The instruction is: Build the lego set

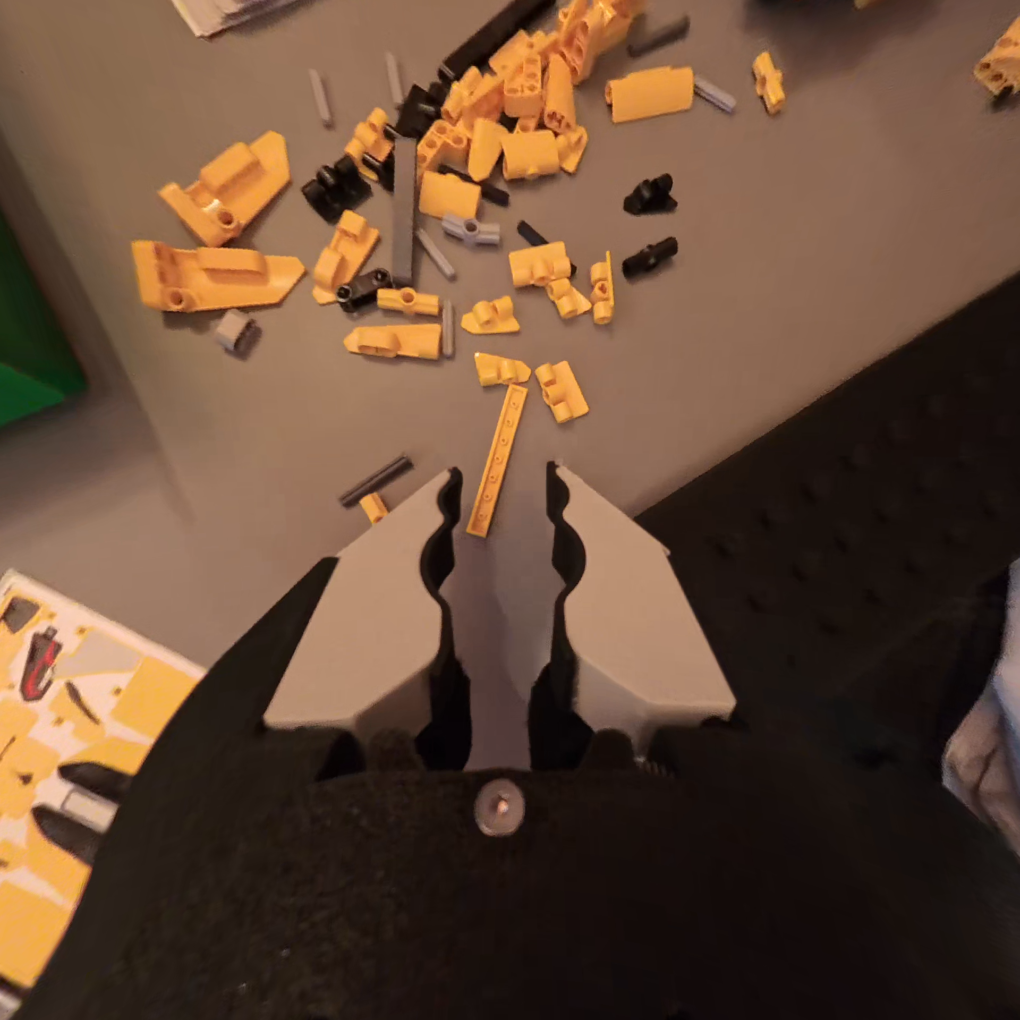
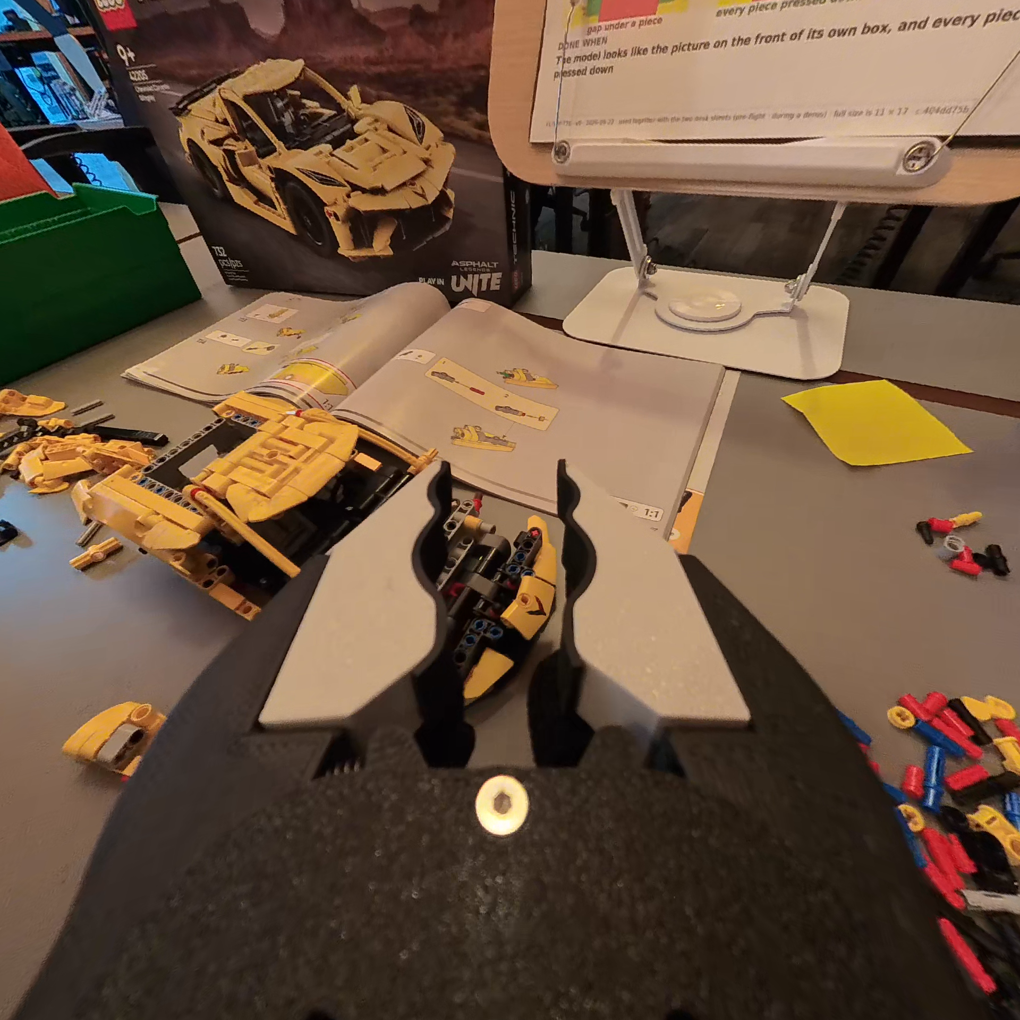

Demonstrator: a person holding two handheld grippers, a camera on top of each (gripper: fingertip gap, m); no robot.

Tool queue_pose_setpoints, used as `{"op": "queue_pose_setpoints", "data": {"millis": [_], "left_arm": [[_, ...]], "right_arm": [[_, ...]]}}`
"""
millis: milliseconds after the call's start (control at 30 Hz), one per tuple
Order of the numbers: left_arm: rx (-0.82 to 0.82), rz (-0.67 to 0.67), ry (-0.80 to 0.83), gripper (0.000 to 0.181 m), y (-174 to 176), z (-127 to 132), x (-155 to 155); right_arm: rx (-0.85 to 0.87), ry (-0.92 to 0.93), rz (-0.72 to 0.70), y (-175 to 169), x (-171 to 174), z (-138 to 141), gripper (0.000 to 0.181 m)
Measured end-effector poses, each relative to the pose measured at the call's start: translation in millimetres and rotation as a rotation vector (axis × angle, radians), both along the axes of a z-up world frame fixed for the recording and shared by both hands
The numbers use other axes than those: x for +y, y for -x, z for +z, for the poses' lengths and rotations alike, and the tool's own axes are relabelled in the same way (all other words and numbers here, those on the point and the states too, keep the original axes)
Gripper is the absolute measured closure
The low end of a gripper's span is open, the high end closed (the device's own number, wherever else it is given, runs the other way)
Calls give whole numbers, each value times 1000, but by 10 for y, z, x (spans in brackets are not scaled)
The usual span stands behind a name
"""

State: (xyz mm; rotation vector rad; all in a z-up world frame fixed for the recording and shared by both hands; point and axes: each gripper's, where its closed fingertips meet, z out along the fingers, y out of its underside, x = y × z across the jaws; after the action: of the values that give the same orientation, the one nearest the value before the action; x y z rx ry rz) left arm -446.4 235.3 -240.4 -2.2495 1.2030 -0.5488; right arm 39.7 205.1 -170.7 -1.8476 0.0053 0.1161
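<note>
In the left wrist view my left gripper [image 1: 503,469] is open and empty, low over the grey table [image 1: 232,441]. A long thin yellow plate [image 1: 499,441] lies on the table between its fingertips, nearer the left one. Beyond it lies a spread of loose yellow, black and grey pieces [image 1: 469,165]. In the right wrist view my right gripper [image 2: 502,466] is open and empty, just above the part-built yellow car [image 2: 265,474]. The car's black frame and yellow side panels [image 2: 530,601] show in the gap between the fingers.
An open instruction booklet [image 2: 552,408] lies behind the car, with the set's box [image 2: 331,165], a green bin [image 2: 83,265] and a white document stand [image 2: 712,320] farther back. Red, blue and black pins [image 2: 960,773] lie right. A sticker sheet [image 1: 66,745] and black mat [image 1: 828,552] flank my left gripper. Some 50 cm of space lies between my two pairs of fingers.
</note>
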Motion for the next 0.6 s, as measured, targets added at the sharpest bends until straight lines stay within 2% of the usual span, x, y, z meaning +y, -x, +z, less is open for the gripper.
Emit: {"op": "queue_pose_setpoints", "data": {"millis": [233,300,400,600], "left_arm": [[24,-94,19,155,40,-181,61],[42,-126,-7,173,41,-205,56],[76,-167,-53,174,32,-213,31],[76,-78,-51,174,91,-135,171]], "right_arm": [[-11,-12,-19,-46,-58,21,147],[-14,-14,-21,-49,-67,28,147],[-24,-17,-13,-30,-72,37,148],[-73,-29,58,142,-58,56,148]]}}
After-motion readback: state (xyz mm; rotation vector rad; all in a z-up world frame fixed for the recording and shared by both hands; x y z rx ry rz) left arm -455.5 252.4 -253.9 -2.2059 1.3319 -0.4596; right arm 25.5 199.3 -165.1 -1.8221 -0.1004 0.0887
